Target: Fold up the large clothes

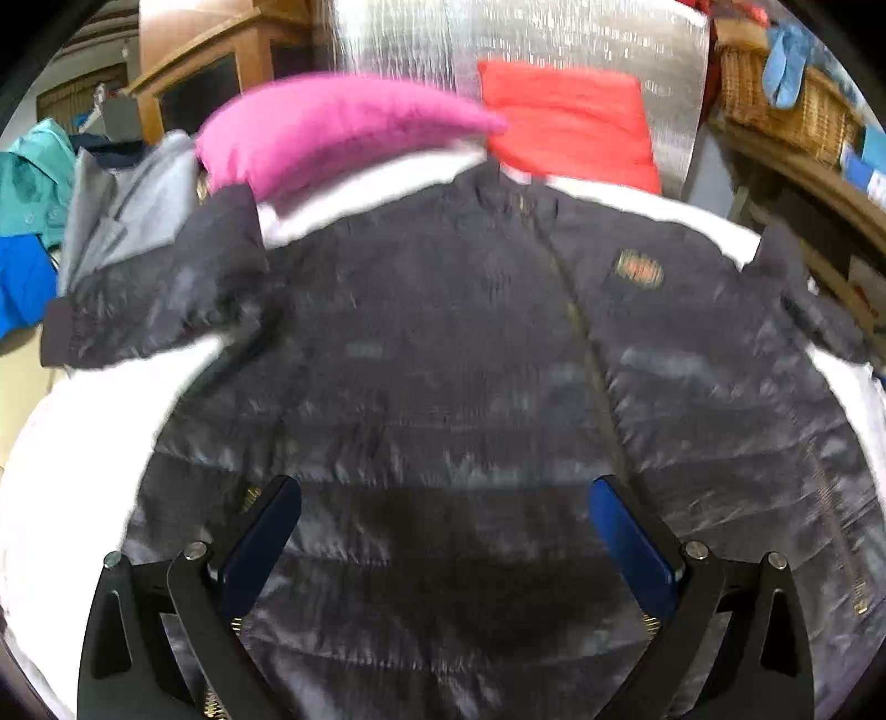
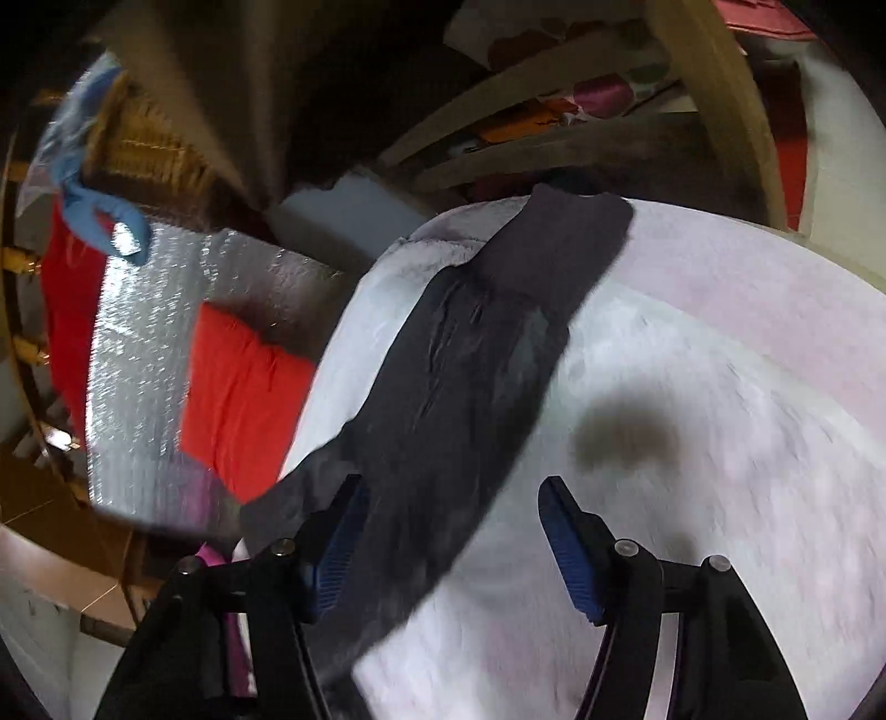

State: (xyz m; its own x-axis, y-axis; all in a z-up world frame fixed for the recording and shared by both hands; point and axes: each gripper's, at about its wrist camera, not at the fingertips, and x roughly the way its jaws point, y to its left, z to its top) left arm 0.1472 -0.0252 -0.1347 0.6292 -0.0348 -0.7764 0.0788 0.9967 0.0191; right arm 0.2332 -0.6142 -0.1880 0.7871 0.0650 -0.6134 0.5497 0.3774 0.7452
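A black puffer jacket [image 1: 443, 332] lies spread flat, front up and zip closed, on a white cover [image 1: 83, 471]. Both sleeves reach out to the sides. My left gripper [image 1: 446, 487] hovers open over the jacket's lower front, with nothing between its blue pads [image 1: 626, 531]. In the right wrist view one black sleeve [image 2: 476, 360] runs diagonally over the white cover [image 2: 720, 387], its cuff [image 2: 559, 243] at the far end. My right gripper [image 2: 451, 483] is open above the sleeve's near part. The cloth passes under its left finger [image 2: 338, 531], and the pads do not press on it.
A pink cushion [image 1: 332, 127] and a red cushion [image 1: 570, 122] lie beyond the collar against a silver foil panel [image 1: 554, 39]. Grey [image 1: 127, 210], teal [image 1: 33, 177] and blue clothes are heaped at the left. A wicker basket [image 1: 786, 105] stands on wooden shelving at the right.
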